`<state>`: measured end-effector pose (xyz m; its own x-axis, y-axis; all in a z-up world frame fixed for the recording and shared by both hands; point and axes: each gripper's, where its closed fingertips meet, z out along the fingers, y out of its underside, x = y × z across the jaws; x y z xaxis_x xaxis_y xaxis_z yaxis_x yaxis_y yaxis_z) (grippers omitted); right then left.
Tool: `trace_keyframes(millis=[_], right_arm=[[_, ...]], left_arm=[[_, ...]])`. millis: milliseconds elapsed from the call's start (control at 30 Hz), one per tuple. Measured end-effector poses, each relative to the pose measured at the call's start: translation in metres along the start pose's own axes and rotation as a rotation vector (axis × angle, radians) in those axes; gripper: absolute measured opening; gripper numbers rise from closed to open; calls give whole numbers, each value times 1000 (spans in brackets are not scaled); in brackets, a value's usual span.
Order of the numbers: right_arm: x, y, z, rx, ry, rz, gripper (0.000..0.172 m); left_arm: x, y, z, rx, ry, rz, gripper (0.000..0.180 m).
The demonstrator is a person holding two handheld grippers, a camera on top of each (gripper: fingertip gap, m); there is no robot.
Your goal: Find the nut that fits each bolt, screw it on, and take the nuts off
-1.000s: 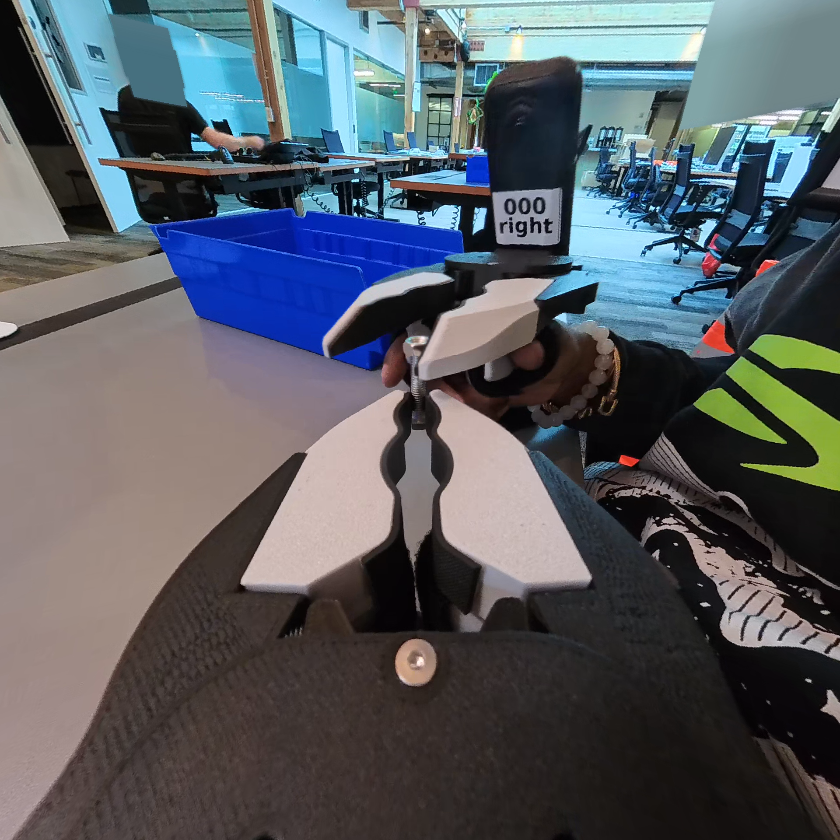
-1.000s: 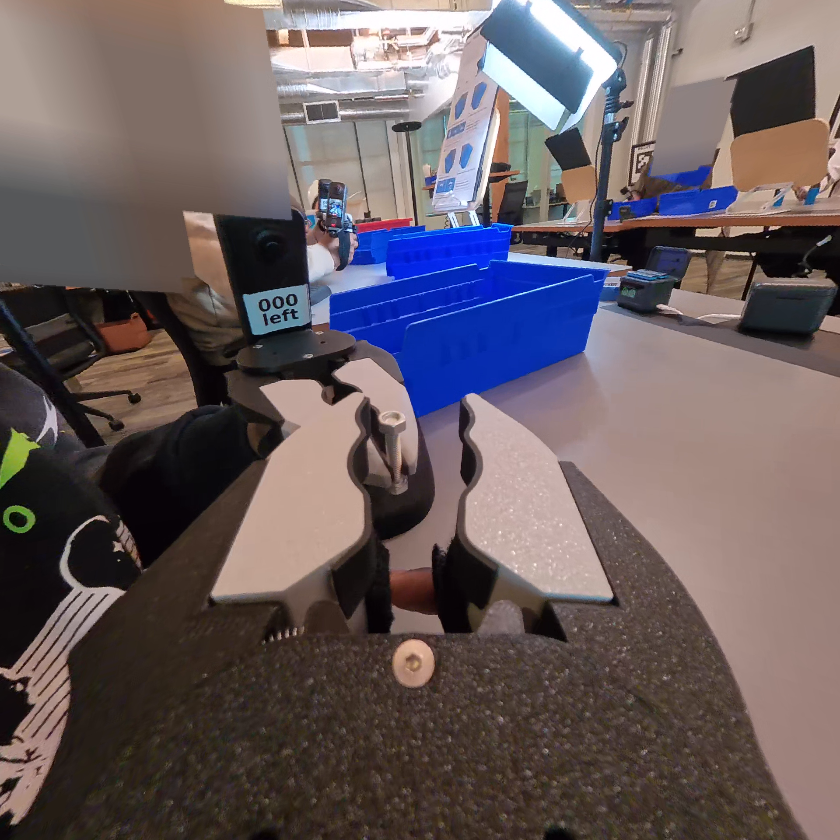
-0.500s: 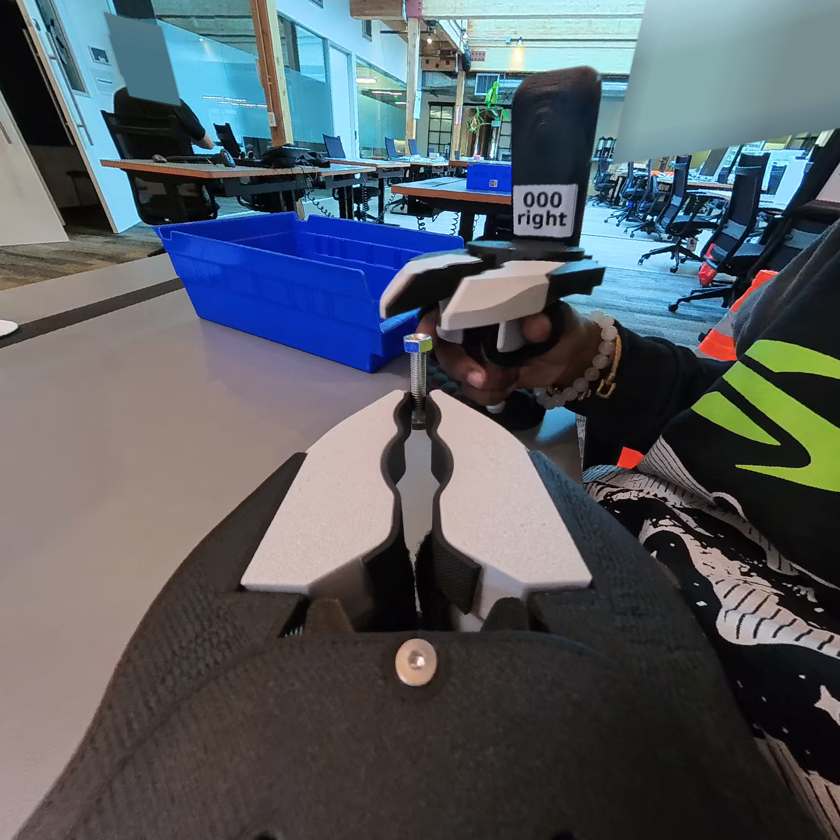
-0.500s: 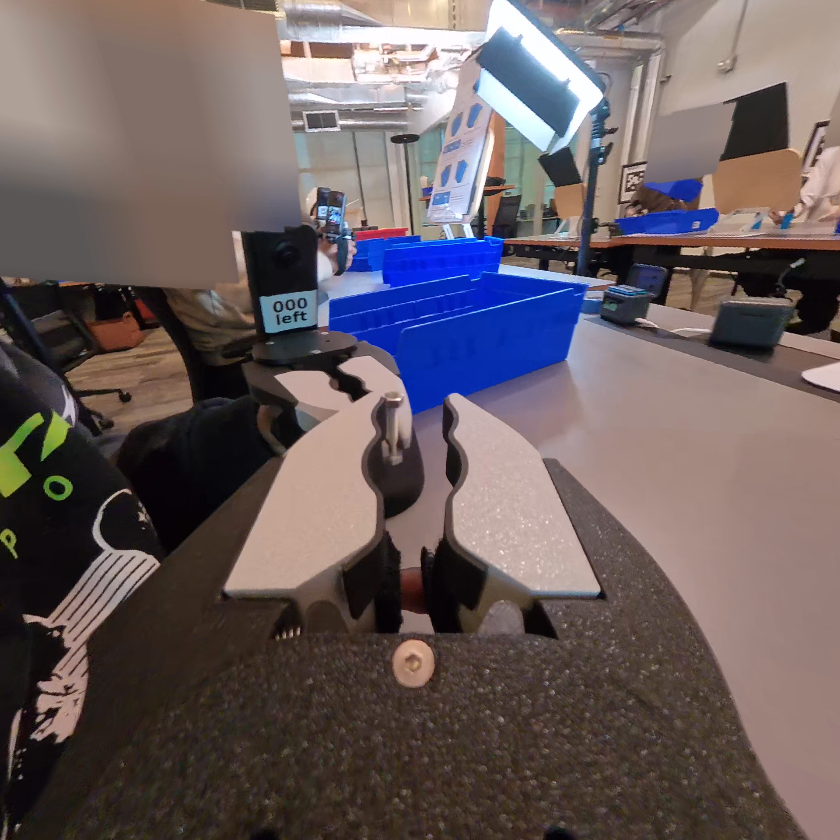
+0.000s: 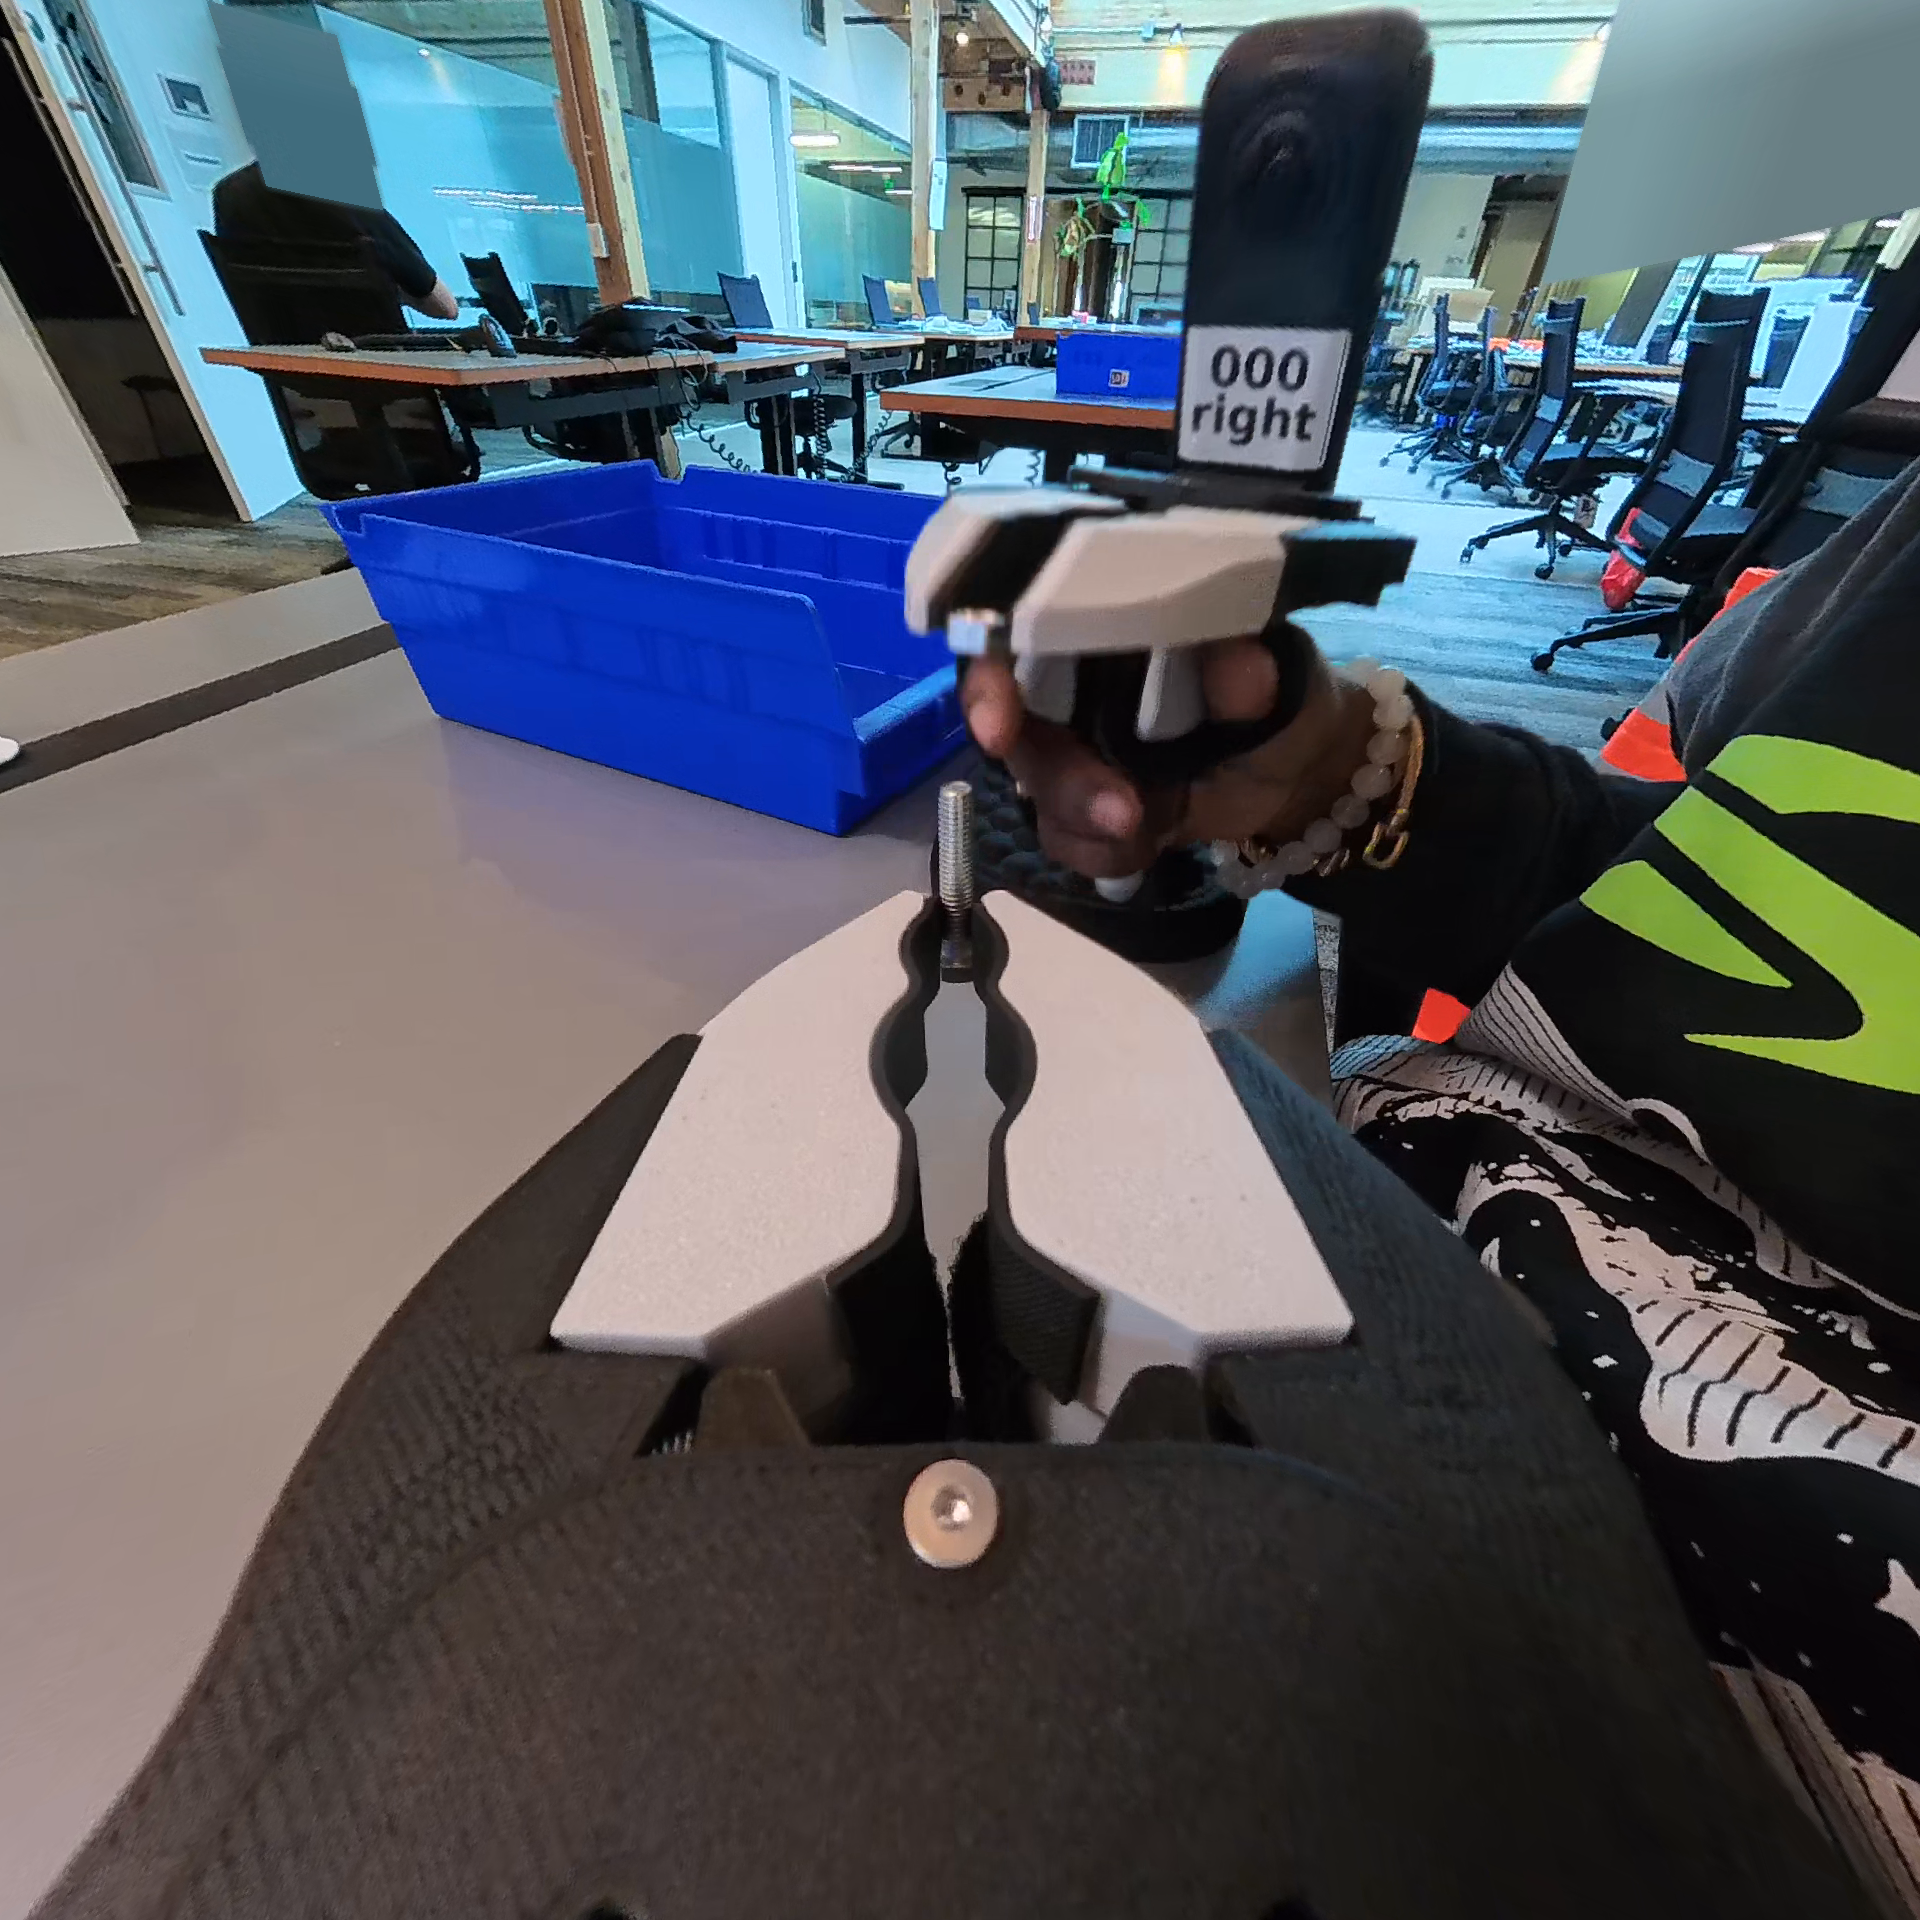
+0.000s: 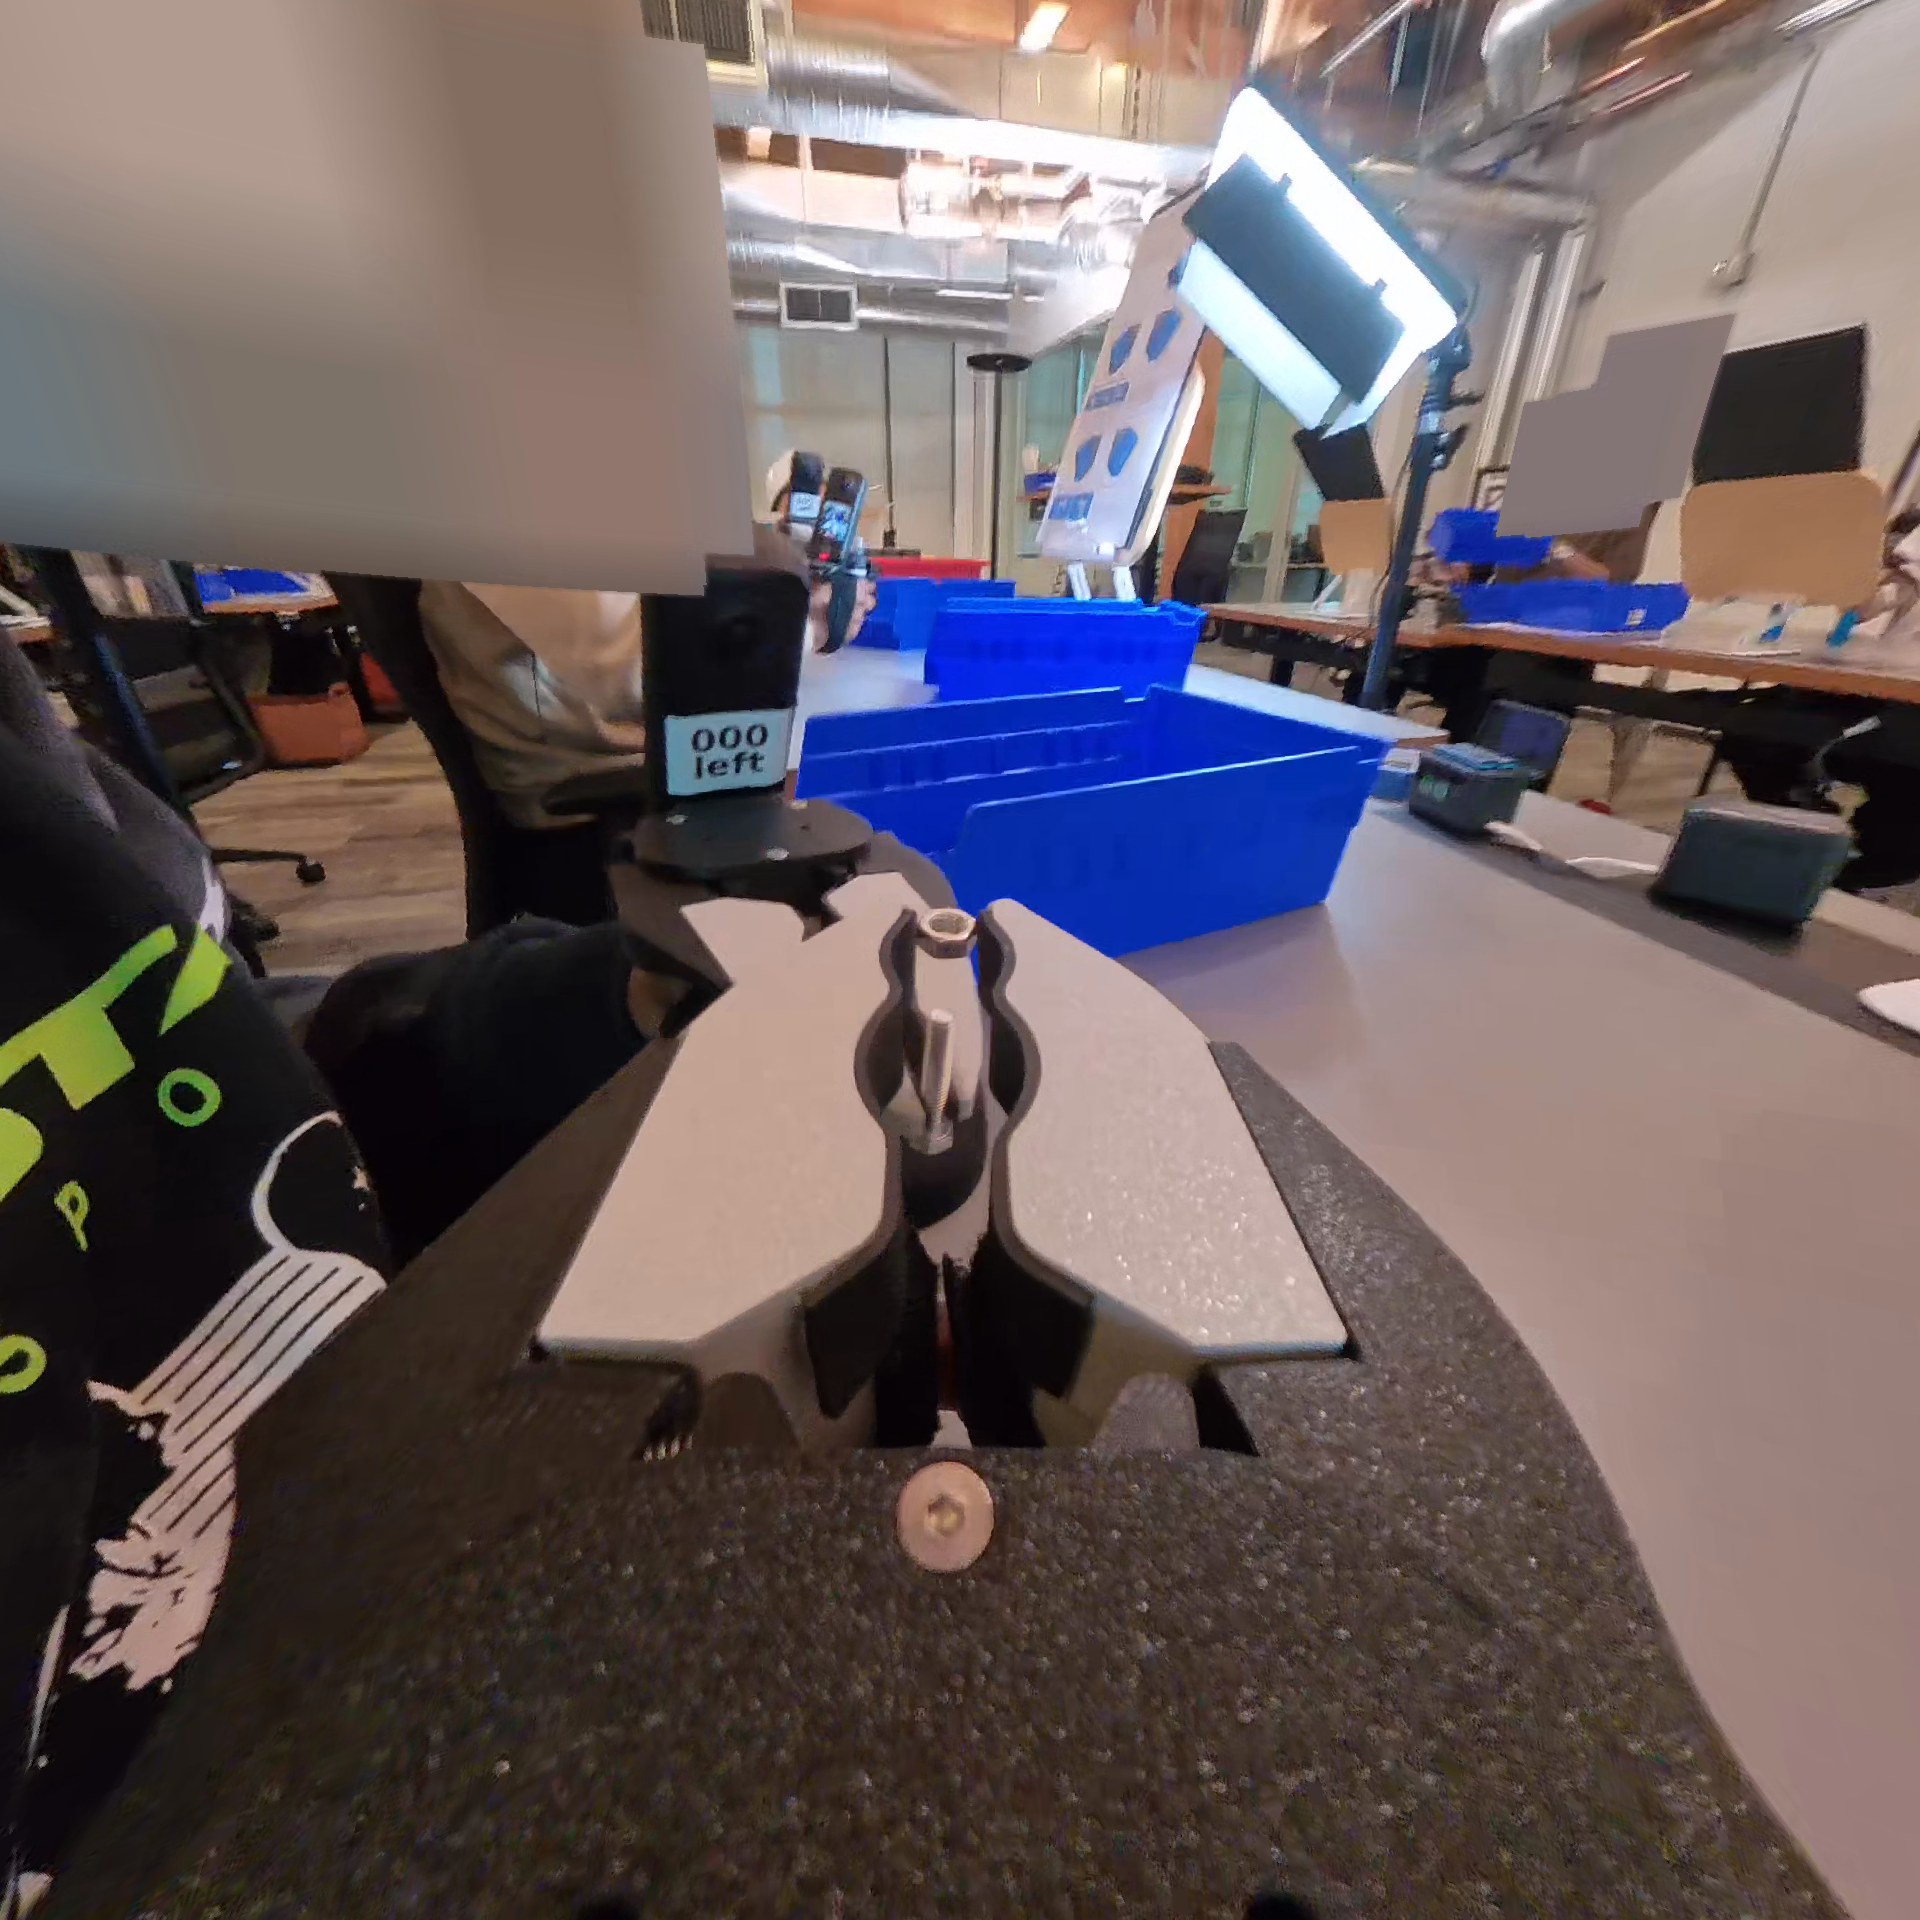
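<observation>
Right wrist view alone: nut's (image 6: 943, 932) open bore, bolt (image 6: 932, 1075) below.

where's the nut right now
The nut is pinched at the tips of the right tongs, lifted clear above the bare bolt that the left tongs hold upright, with the blue bin just behind.
</observation>
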<state>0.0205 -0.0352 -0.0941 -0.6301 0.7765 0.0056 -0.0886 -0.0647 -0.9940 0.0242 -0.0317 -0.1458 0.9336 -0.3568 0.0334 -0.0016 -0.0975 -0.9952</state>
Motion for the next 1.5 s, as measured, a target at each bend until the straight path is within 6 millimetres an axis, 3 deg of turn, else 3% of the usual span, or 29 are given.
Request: trace_keyframes(millis=[100,267,333,467,633,800,967,1100,1200,1300,1400,1500], right_arm=[[23,-16,-20,-1,126,-39,11],[110,-34,-95,-114,562,-67,11],[144,-25,-127,-215,699,-28,11],[184,26,-168,-596,796,103,11],[201,87,-195,-1028,732,222,12],[207,115,-207,-1195,700,296,12],[209,112,-207,-1169,714,289,19],[215,75,-195,-976,803,170,19],[199,24,-155,-654,767,21,19],[134,-18,-89,-333,457,-40,20],[65,-26,-43,-234,153,-8,20],[19,-13,-17,-254,-43,27,20]], left_arm=[[-1,-1,-1,9,-3,-6,5],[-2,-2,-1,16,-7,-10,5],[-2,-2,-1,17,-7,-10,5],[-2,-2,-1,16,-9,-10,5],[-2,-2,-2,19,-7,-12,5],[-2,-3,-2,21,-5,-14,5],[-2,-3,-2,26,-3,-19,5],[-2,-3,-2,26,-5,-19,5],[-2,-3,-2,26,-6,-19,5],[-3,-3,-2,24,-7,-18,5],[-2,-3,-2,26,-9,-15,5],[-2,-3,-3,26,-10,-13,5]])
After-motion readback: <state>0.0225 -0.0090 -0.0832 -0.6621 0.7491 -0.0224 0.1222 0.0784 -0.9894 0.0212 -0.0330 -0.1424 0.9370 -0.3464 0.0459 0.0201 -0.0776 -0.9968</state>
